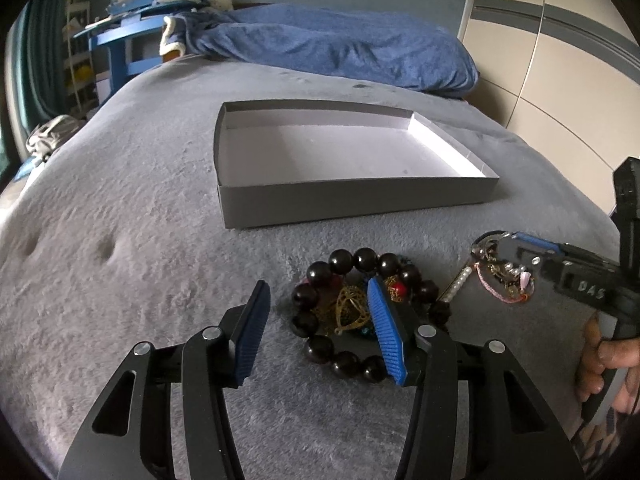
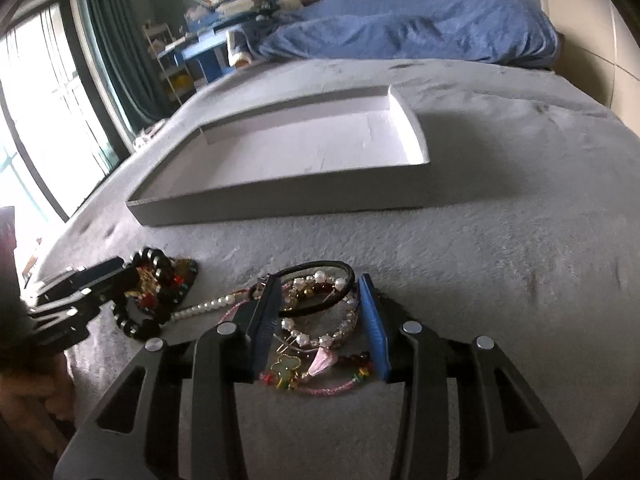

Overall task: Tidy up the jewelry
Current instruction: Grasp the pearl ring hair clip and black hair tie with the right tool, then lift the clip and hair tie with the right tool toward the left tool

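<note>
A black bead bracelet [image 1: 320, 272] lies on the grey bed cover with a gold pendant [image 1: 352, 306] and small red beads inside its ring. My left gripper [image 1: 318, 292] is open just above it, its right finger over the ring, its left finger beside it. It shows too in the right wrist view [image 2: 156, 280]. To the right lies a pile of pearl bracelets [image 2: 320, 320], a black bangle [image 2: 320, 268], a pink cord and a green clover charm [image 2: 286, 370]. My right gripper [image 2: 318, 312] is open and straddles this pile. An empty grey box [image 1: 352, 200] stands behind.
A blue blanket [image 1: 340, 48] is heaped at the far end of the bed. A blue desk with books [image 1: 132, 28] stands at the back left, by a window with curtains [image 2: 40, 100]. A cream wall panel [image 1: 560, 60] runs along the right.
</note>
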A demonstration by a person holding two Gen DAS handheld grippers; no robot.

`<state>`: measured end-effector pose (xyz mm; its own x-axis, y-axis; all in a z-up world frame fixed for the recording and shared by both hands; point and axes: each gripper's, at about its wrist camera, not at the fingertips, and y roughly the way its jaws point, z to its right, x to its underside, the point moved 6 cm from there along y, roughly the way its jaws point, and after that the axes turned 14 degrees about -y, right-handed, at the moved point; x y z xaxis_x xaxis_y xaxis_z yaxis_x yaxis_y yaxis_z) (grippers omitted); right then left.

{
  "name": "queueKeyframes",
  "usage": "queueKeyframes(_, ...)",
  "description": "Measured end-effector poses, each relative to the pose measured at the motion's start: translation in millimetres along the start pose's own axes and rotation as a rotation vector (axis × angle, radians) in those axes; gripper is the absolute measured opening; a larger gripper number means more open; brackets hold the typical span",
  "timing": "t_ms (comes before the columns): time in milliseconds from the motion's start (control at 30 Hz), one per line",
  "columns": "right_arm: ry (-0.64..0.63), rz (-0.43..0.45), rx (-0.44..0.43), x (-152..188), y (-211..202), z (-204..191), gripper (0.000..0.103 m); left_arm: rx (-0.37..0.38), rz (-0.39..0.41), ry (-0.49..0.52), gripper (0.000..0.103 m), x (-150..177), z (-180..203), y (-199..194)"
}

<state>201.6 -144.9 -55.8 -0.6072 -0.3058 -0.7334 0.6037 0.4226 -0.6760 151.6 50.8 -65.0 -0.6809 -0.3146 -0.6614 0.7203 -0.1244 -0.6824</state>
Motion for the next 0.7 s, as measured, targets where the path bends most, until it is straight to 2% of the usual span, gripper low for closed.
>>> queueKeyframes(233,0.089,0.038,-0.004,12,-21,19,0.04,0.001,-0.003,0.002,0.052,1,0,1)
queueKeyframes(533,0.105,0.049,0.033,19,-38,31,0.039,0.002,-0.009,0.004,0.052,3,0,2)
queueKeyframes(700,0.109,0.184,0.021,6,-64,32,0.039,-0.001,-0.006,0.011,0.053,4,1,1)
